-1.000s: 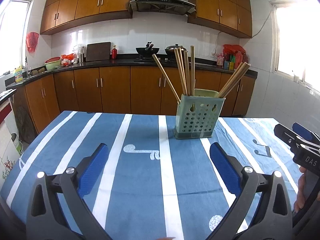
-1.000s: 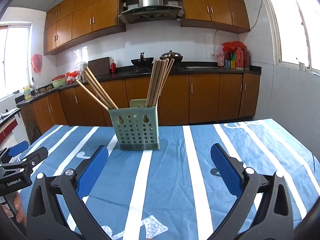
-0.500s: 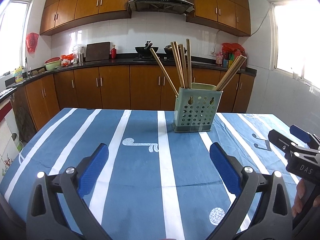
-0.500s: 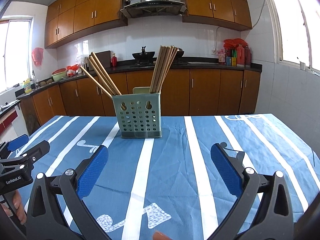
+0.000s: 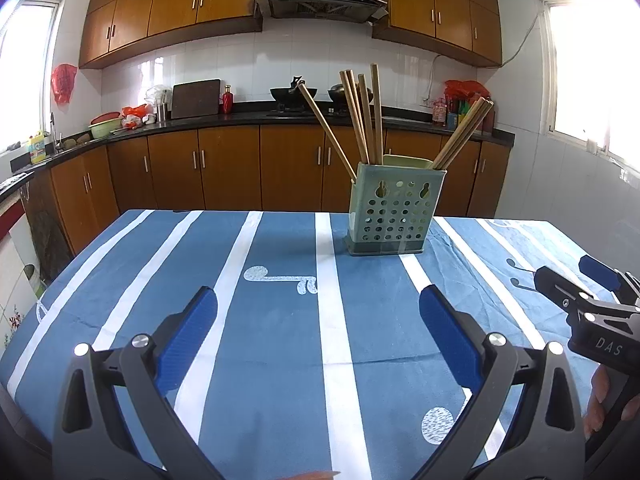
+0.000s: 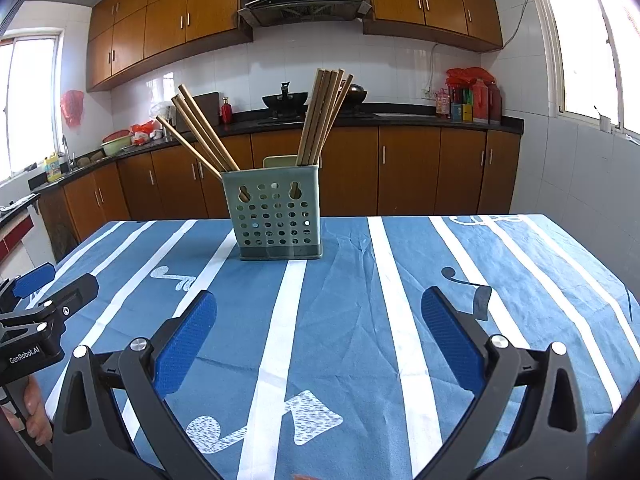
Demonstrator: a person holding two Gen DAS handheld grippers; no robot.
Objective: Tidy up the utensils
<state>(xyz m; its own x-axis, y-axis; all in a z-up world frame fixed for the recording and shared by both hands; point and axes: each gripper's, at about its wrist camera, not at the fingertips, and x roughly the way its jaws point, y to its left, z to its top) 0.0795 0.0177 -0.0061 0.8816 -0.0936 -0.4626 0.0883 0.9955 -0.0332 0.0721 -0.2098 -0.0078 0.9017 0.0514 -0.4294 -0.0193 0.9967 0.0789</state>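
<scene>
A pale green perforated utensil holder (image 5: 390, 210) (image 6: 276, 214) stands upright on the blue striped tablecloth (image 5: 280, 320) (image 6: 360, 300), toward the table's far side. Several wooden chopsticks (image 5: 362, 116) (image 6: 320, 116) lean out of it in two bunches. My left gripper (image 5: 318, 312) is open over the cloth, well short of the holder, nothing between its blue pads. My right gripper (image 6: 318, 314) is open too, empty, at a similar distance. Each gripper shows at the edge of the other's view, the right gripper (image 5: 592, 300) and the left gripper (image 6: 40, 300).
The table's far edge lies just behind the holder. Beyond it runs a kitchen counter (image 5: 240, 118) with wooden cabinets, a stove and pots. A person's fingers (image 5: 600, 400) hold the right gripper's handle. Windows stand at both sides.
Both grippers have drawn back and tilted up a little, so the holder sits farther off and lower in both views. Both stay open and empty.
</scene>
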